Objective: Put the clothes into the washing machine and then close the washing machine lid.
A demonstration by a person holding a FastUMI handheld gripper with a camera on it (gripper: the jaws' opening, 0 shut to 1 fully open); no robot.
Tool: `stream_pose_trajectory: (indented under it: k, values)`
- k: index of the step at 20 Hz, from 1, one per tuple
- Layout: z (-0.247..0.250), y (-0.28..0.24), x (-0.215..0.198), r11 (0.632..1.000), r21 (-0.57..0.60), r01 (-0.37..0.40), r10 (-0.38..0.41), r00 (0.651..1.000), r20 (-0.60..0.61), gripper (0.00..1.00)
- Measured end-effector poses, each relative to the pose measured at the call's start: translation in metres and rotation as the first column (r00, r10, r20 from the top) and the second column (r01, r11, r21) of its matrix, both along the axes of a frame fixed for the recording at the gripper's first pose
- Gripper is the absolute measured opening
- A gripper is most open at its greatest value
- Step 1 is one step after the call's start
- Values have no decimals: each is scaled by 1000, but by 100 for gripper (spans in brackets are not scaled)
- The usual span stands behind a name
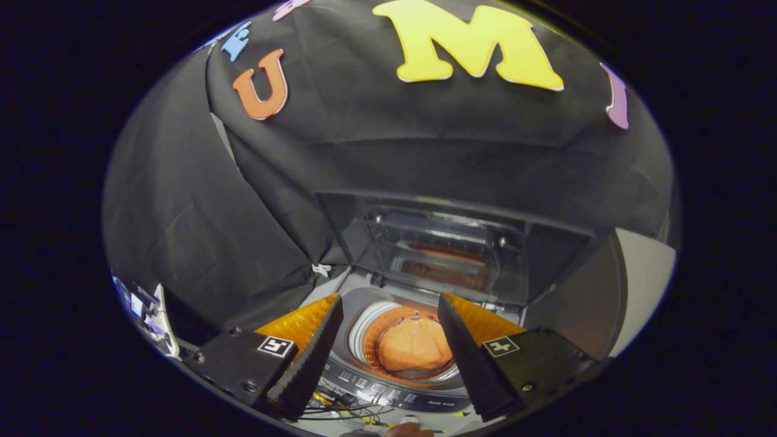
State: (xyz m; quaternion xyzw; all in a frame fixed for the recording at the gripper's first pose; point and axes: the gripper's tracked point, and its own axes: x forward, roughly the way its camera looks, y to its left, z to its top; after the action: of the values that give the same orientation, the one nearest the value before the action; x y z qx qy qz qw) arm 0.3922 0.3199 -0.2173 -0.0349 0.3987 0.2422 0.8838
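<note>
Beyond the fingers of the hand-held gripper (pixel 388 355), a small top-loading washing machine (pixel 400 388) stands with its drum open to view. The fingers are spread wide apart and have hold of nothing; the drum shows in the gap between them. An orange piece of clothing (pixel 414 345) lies bunched inside the drum, ringed by the drum's pale rim. The washing machine lid (pixel 443 255) stands raised at the far side, its dark window reflecting an orange glow. On the near side of the machine runs a dark control panel (pixel 388 391) with small buttons, and a tangle of cables (pixel 340 408) lies just in front of it, near the left finger.
</note>
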Motion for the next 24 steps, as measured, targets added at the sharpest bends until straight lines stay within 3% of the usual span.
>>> stream_pose_trajectory:
  k: [4, 12, 24]
  values:
    - [40, 9, 15, 999, 28, 17, -18, 999, 45, 98]
    - [75, 10, 49, 998, 11, 58, -59, 996, 73, 98]
    - [44, -3, 118, 978, -23, 208, -207, 978, 20, 98]
